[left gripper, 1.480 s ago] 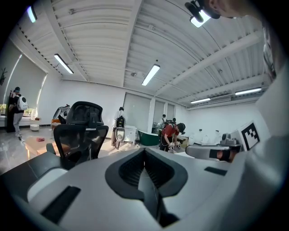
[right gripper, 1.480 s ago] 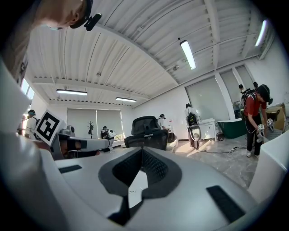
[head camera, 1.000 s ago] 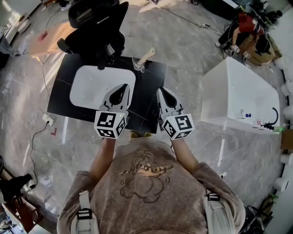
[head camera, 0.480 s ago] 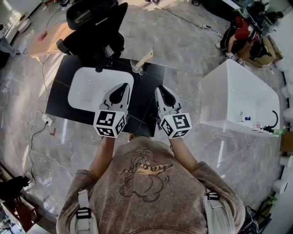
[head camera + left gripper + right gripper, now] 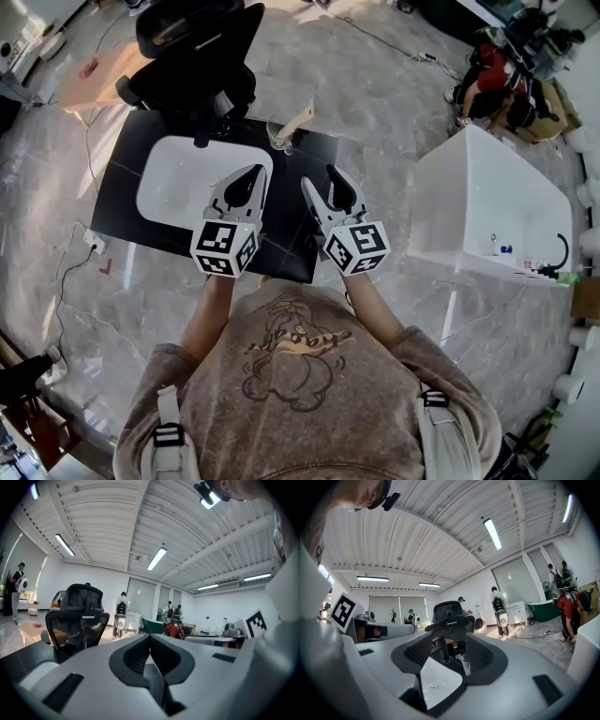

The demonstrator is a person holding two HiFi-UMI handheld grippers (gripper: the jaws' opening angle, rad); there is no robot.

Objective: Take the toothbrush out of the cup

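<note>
The toothbrush (image 5: 300,116) is in the clear cup (image 5: 282,141) at the far edge of the black table (image 5: 127,202), just past the sink's (image 5: 178,178) far right corner. Its pale handle leans out over the rim, up and to the right in the head view.

Our guess is it'll handle easy: light, stiff and thin, so it'll be a narrow pinch. It could swivel in the jaws if we catch it off-centre. The best spot looks like the bare handle well above the rim, lifting along the lean so it doesn't drag on the cup. The cup is the fussy bit. It looks light and we can't tell glass from plastic, so a sideways tug could tip it right at the table edge.

The right gripper (image 5: 320,178) is over the table's near half, well short of the cup. Its jaws have just been opening and now stand wide with nothing in them. Its own view has the cup lined up far ahead between them. The left gripper (image 5: 257,170) sits over the sink's near edge, jaws closed together and empty. It could steady the cup if needed.
</note>
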